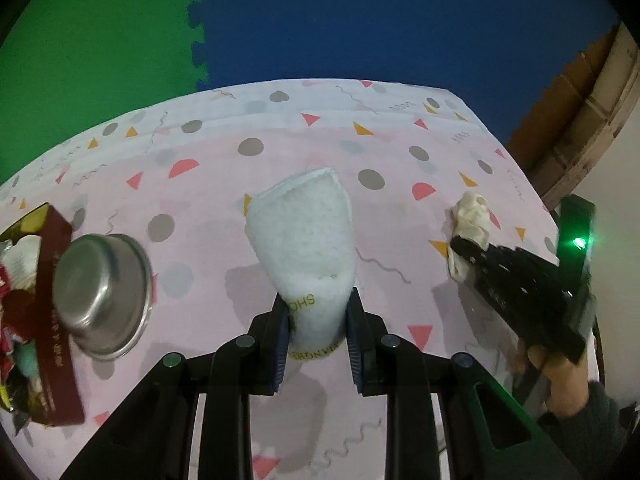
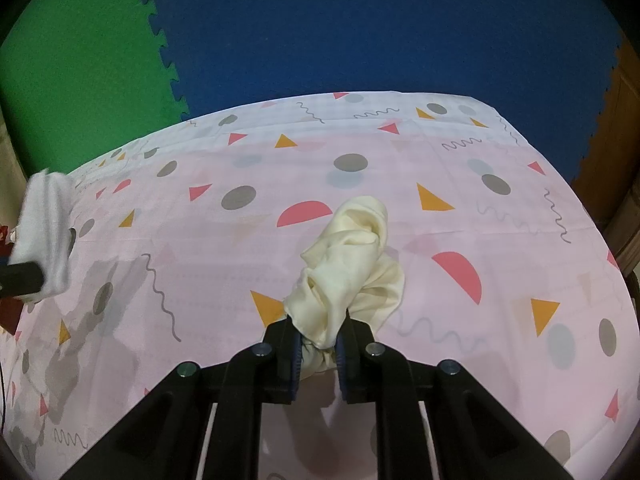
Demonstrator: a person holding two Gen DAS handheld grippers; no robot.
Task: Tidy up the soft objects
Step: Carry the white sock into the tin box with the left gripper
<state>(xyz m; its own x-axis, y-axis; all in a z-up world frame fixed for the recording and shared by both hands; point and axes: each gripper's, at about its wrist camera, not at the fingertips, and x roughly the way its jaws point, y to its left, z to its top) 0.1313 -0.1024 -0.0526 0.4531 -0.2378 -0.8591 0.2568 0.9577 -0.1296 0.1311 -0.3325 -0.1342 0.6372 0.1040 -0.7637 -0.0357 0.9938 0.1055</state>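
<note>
Left tongs (image 1: 318, 322) clamp a white folded towel (image 1: 304, 236) above the desk (image 1: 400, 168). Steel bowl (image 1: 105, 296) lies tilted against a red box (image 1: 56, 320) at left. Right tongs (image 1: 460, 246) grip cream cloth (image 1: 474, 214).

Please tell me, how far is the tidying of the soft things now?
Some soft items already lie in the red box beside the steel bowl. In hand: the left gripper holds a white towel, the right gripper a cream cloth, both with jaws closed on them. Left: both pieces are not yet in the box.
</note>
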